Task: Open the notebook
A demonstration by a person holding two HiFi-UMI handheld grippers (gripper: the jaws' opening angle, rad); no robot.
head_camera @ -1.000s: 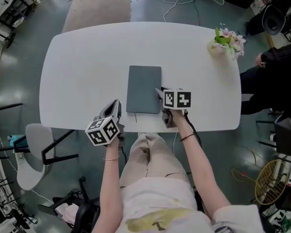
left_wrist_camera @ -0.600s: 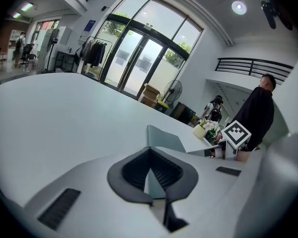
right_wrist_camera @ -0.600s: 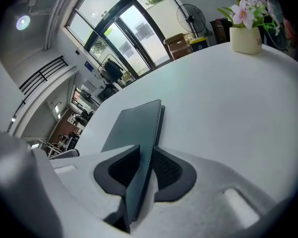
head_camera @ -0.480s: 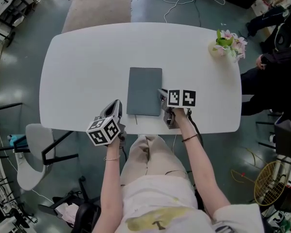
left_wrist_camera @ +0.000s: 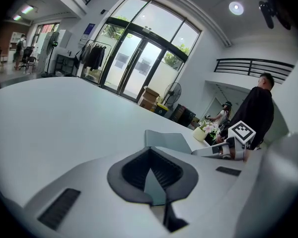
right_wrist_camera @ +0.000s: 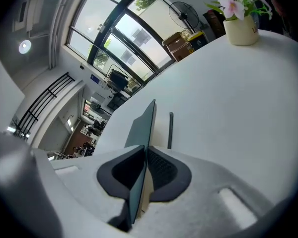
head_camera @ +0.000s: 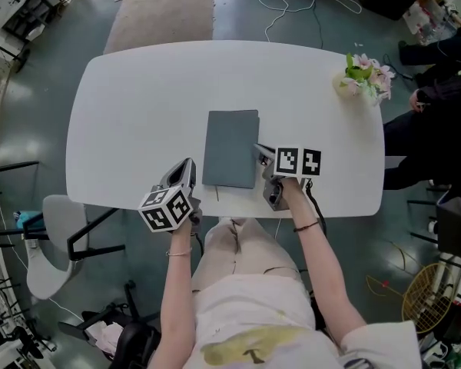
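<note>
Right gripper (head_camera: pixel 260 151) jaws clamped on right edge of grey notebook (head_camera: pixel 230 146), flat on white table (head_camera: pixel 138 98). Left gripper (head_camera: pixel 186 164) jaws together, empty, near notebook's near-left corner.

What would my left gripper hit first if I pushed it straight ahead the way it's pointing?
Most likely the notebook: it lies just beyond the left gripper's tips, slightly to the right. The line runs near its left edge, so the gripper could instead slide past over the table.
</note>
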